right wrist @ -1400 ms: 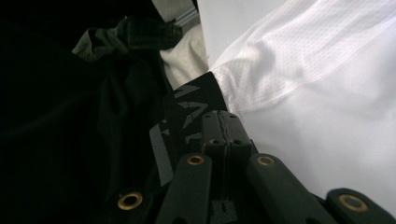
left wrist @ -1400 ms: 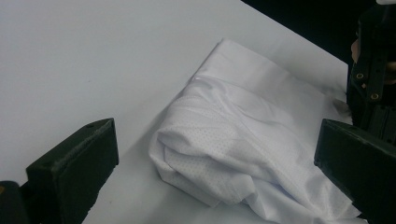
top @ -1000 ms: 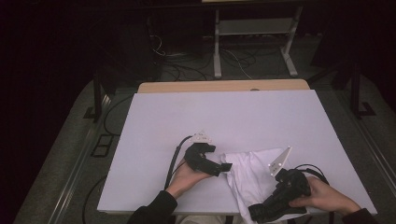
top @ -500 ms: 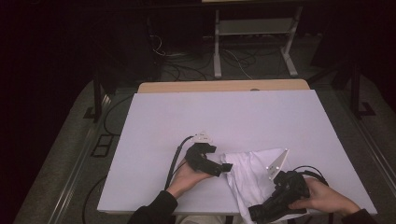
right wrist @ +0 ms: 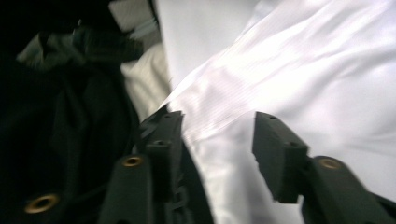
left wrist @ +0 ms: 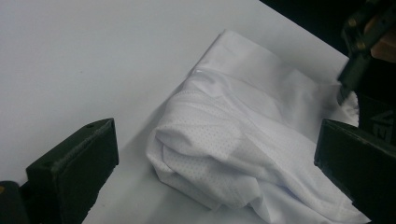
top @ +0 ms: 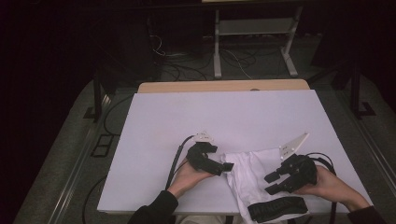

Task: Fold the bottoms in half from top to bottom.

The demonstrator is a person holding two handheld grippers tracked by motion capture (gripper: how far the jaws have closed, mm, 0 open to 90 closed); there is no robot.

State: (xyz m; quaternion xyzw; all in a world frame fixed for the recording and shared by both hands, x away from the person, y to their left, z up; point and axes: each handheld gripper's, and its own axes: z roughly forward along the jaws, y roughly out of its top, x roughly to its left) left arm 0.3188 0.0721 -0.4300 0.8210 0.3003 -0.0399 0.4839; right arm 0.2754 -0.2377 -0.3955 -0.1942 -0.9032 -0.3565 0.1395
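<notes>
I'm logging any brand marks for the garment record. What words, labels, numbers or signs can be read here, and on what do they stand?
None can be read.
White garment: plain perforated fabric, no print or label showing.
Black band at the garment's near edge: no legible marking.
Dark item at the right edge of the left gripper view: a pale line mark, too blurred and cropped to read.
Left gripper and right gripper: no lettering visible.

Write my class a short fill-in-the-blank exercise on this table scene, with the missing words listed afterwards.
1. The crumpled garment on the table is ____ in colour.
2. The left tool has its jaws open on either side of the ____.
3. The right tool hovers over the garment with its jaws ____, gripping nothing.
4. A ____ band lies at the table's near edge.

Missing words: white; garment; open; black
</notes>
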